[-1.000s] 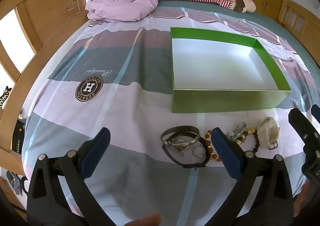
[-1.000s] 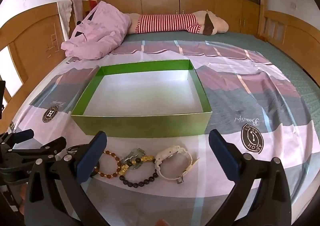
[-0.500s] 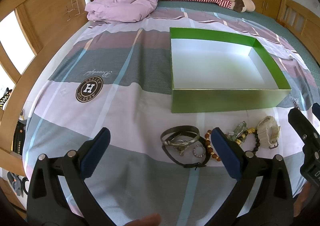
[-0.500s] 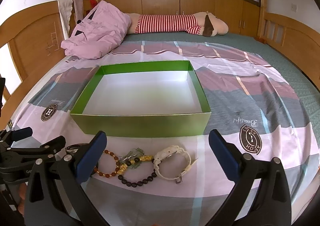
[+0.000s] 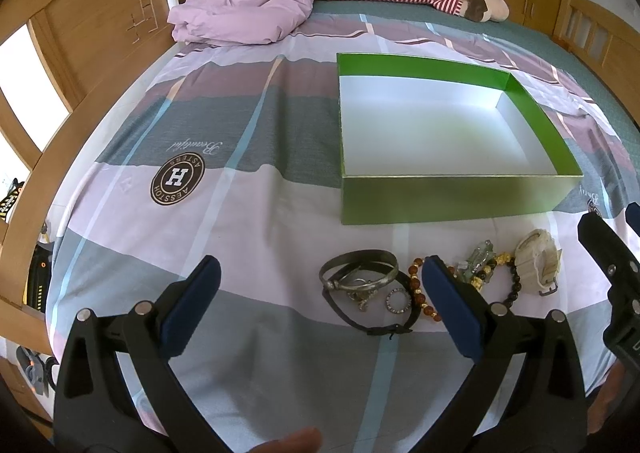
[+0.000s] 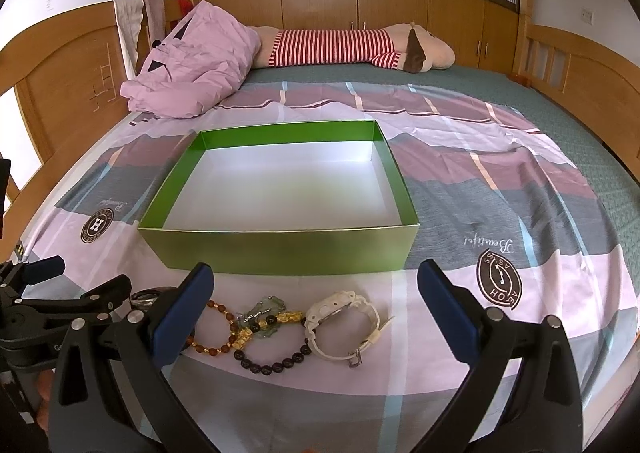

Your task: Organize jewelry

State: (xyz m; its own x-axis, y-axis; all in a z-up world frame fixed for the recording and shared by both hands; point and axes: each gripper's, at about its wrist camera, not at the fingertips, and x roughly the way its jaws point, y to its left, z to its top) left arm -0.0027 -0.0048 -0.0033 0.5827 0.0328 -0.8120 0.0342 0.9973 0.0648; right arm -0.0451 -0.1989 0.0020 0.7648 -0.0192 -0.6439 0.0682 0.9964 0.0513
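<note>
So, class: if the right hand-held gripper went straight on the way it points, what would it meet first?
Probably the white watch, lying between the open right hand-held gripper and the green box; depth is unclear.

One green box (image 6: 280, 249) sits mid-frame in the right wrist view. Below it lies one white watch (image 6: 342, 323), one amber bead bracelet (image 6: 212, 349), and one dark bead bracelet (image 6: 272, 365) carrying gold charms and one green pendant (image 6: 262, 311). The left wrist view adds two metal bangles (image 5: 360, 273), one small ring (image 5: 397, 300) and one black cord (image 5: 376, 327). Upper left holds one pink quilt (image 6: 192, 69); top centre, one striped plush toy (image 6: 344, 47).
</note>
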